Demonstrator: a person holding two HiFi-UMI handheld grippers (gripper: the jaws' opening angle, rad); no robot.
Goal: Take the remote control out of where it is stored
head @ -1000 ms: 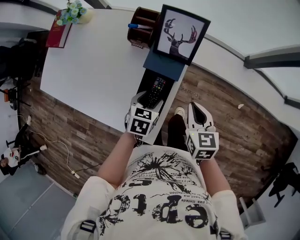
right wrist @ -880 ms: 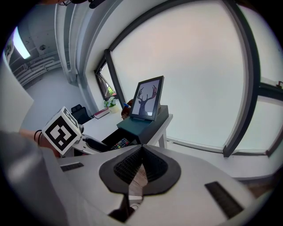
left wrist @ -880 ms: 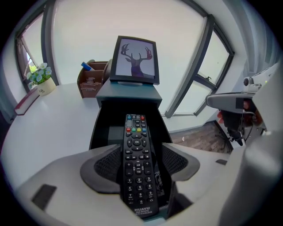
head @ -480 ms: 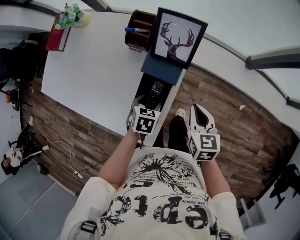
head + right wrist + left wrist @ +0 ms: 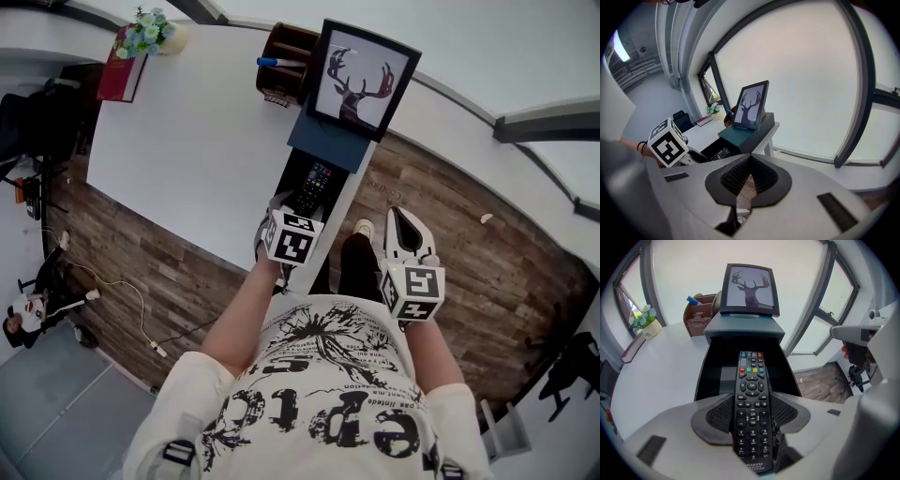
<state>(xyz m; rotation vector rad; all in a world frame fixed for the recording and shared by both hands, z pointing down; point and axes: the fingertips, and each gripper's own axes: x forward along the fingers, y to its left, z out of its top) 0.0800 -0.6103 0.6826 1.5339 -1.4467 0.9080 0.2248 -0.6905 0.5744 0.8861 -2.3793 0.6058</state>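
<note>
The black remote control (image 5: 751,404) lies lengthwise in an open black drawer (image 5: 715,373) under a teal box (image 5: 743,326). My left gripper (image 5: 751,401) points steeply down over it. Its jaws have just been closing with the remote between them, and both ribbed pads (image 5: 719,413) now sit against the remote's long sides. In the head view the remote (image 5: 314,181) shows just past the left gripper (image 5: 284,208). My right gripper (image 5: 403,223) hangs over the wooden floor beside the table, away from the drawer. In its own view the right gripper (image 5: 750,160) is shut with nothing held.
A framed deer picture (image 5: 361,80) stands on the teal box (image 5: 328,142). A brown pen holder (image 5: 281,67) sits beside it on the white table (image 5: 187,159). A red book (image 5: 122,77) and a flower pot (image 5: 150,30) are at the far corner.
My left gripper has sunk a little onto the remote in the drawer, tipping further down. The right gripper has stayed where it was.
</note>
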